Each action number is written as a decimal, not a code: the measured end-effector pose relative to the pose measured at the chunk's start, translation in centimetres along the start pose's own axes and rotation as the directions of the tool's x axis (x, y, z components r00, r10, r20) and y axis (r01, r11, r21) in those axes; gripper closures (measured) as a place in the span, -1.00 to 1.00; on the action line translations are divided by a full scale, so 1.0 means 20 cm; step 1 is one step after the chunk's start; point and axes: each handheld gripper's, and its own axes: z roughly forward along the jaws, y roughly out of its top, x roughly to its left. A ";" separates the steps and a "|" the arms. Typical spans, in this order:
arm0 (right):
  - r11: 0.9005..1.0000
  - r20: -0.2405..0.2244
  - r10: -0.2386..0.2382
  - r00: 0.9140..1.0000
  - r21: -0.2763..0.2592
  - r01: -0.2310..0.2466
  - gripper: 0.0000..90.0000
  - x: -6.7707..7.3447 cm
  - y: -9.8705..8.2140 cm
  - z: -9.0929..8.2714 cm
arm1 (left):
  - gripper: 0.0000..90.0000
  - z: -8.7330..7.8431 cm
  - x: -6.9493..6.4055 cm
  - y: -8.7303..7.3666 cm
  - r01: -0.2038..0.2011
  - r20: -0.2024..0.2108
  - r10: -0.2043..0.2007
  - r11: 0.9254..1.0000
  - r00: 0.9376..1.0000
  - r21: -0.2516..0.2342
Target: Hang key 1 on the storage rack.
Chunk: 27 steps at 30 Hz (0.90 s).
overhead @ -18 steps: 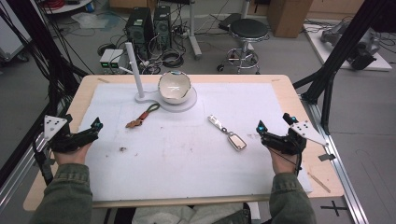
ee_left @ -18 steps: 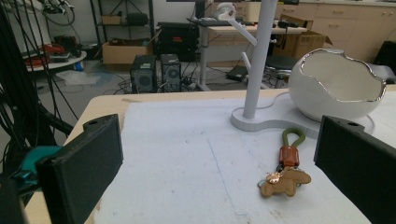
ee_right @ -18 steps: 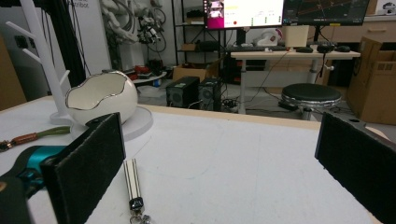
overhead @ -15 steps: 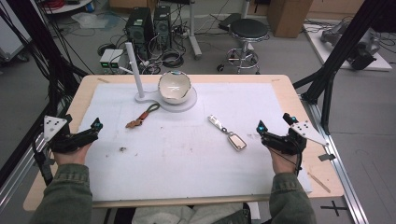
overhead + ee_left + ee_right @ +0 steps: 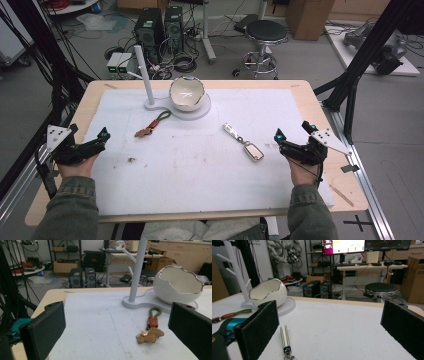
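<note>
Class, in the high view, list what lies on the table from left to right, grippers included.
Left gripper → brown keychain → white bowl → silver key fob → right gripper.

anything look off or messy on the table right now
Mostly tidy. One small dark speck lies loose on the white mat near the left gripper. The two keychains lie flat on the mat, not hung on the white stand. The egg-shaped bowl has a jagged rim, apparently by design.
</note>
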 end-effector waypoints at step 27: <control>1.000 -0.012 0.001 1.000 0.009 -0.001 -0.99 -0.01 -0.01 0.01 | -0.96 0.19 -0.08 0.10 -0.108 0.125 0.086 0.977 0.988 0.182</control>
